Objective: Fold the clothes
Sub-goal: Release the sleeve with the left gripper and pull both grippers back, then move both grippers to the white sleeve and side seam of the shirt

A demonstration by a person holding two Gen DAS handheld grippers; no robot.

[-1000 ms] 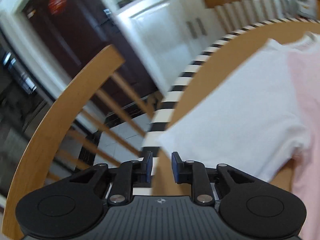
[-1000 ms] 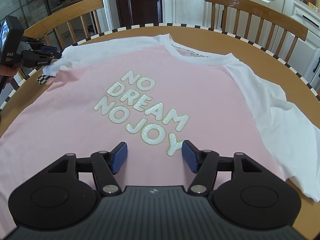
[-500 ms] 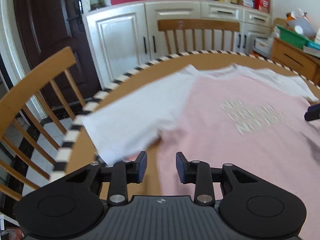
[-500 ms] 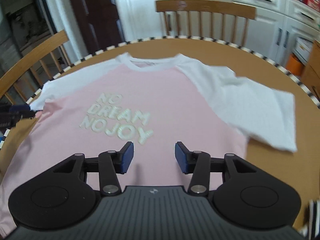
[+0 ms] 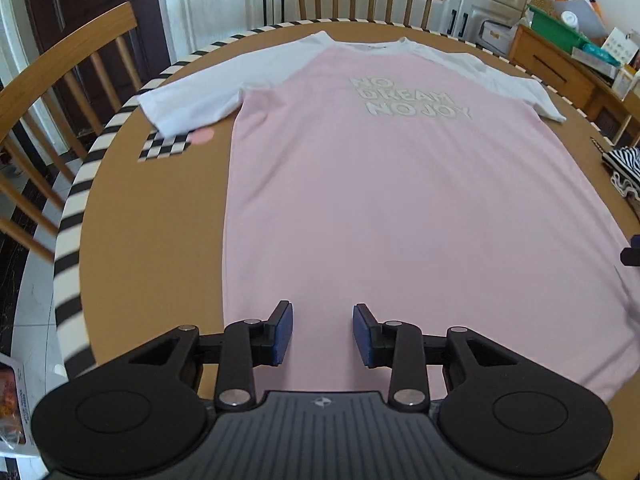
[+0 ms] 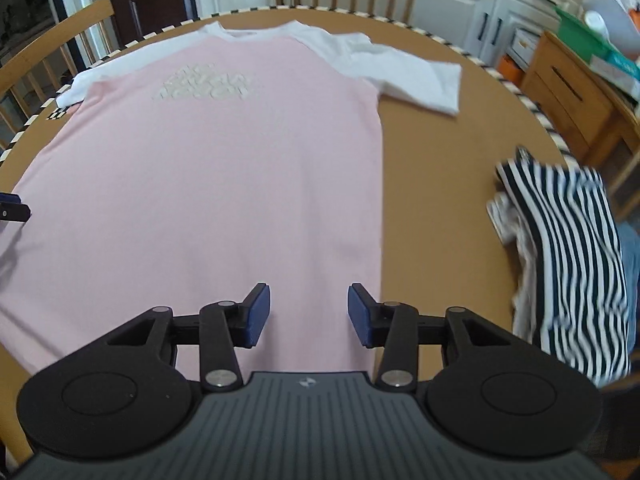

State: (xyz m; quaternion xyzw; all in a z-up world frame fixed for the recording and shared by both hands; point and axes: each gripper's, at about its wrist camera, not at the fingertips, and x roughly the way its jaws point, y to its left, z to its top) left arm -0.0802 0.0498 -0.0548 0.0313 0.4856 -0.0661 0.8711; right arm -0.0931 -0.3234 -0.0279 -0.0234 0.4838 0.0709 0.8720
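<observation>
Shirt lettering [image 6: 204, 86] blurred; striped garment [image 5: 624, 164] cut off at edge.

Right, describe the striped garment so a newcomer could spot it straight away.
Start at the round wooden table with the black-and-white edge band. A pink T-shirt lies spread flat across its middle; look to the right of that, at the table's right edge. The striped garment is there in a rumpled heap, the only cloth with bold black-and-white stripes and the only one not laid flat.

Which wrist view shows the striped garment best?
The right wrist view: the striped garment lies crumpled on the table's right side, almost whole. The left wrist view catches only a sliver at its right edge.
</observation>
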